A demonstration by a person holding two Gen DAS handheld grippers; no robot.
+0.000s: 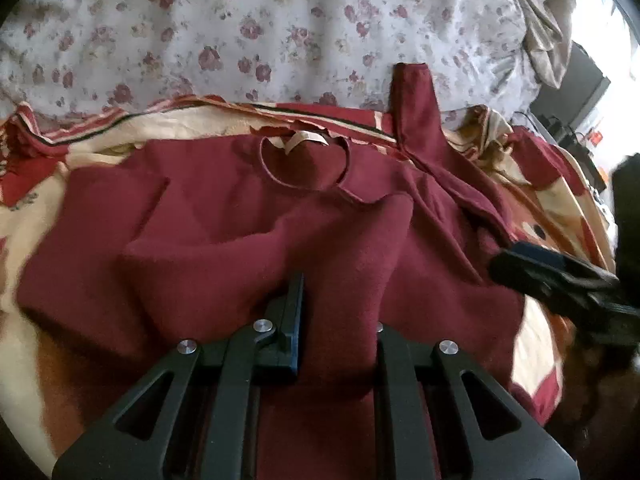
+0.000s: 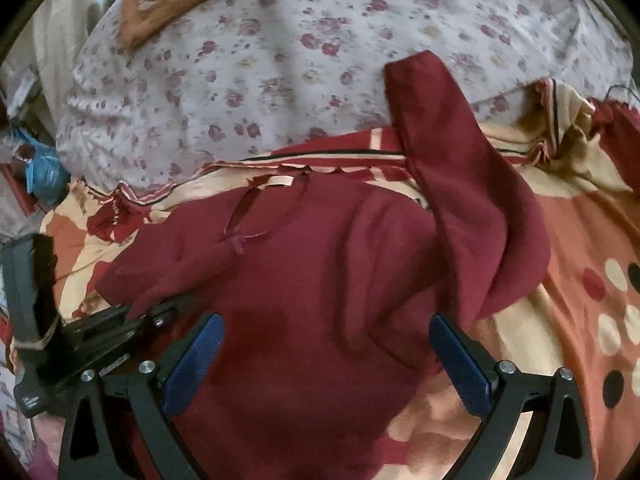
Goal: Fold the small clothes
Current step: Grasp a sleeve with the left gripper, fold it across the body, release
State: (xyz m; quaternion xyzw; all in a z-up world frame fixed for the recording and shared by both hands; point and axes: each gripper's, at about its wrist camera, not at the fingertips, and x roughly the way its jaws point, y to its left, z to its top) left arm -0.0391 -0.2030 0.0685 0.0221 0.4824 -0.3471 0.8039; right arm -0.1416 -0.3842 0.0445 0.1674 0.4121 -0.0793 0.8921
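Garment: a small dark-red top [image 1: 224,216] lies on a patterned blanket [image 2: 568,240] on the bed, neckline and label [image 1: 306,138] toward the far side.
Left gripper: the left gripper [image 1: 340,304] is nearly closed on a raised fold of the red cloth, which bunches up between its jaws (the right-hand finger is buried under the fabric).
Right gripper: the right gripper [image 2: 326,344] stands wide open over the body of the top, blue pads [image 2: 192,364] either side and nothing pinched.
Done: the side held by the left gripper looks drawn in over the body, judging by the ridge of cloth across the middle; one sleeve [image 2: 460,184] is not tucked.
Left to do: that sleeve sticks out up over the blanket's edge onto the flowered sheet [image 1: 248,32]; it wants bringing in, then the body halving. I judge the fold well short of halfway.
Around: a crumpled pale cloth [image 1: 540,28] at the far corner of the bed, dark clutter beyond the edge.
In the way: nothing lies on the top itself (only the lumpy blanket underneath, which may keep creases from lying flat).
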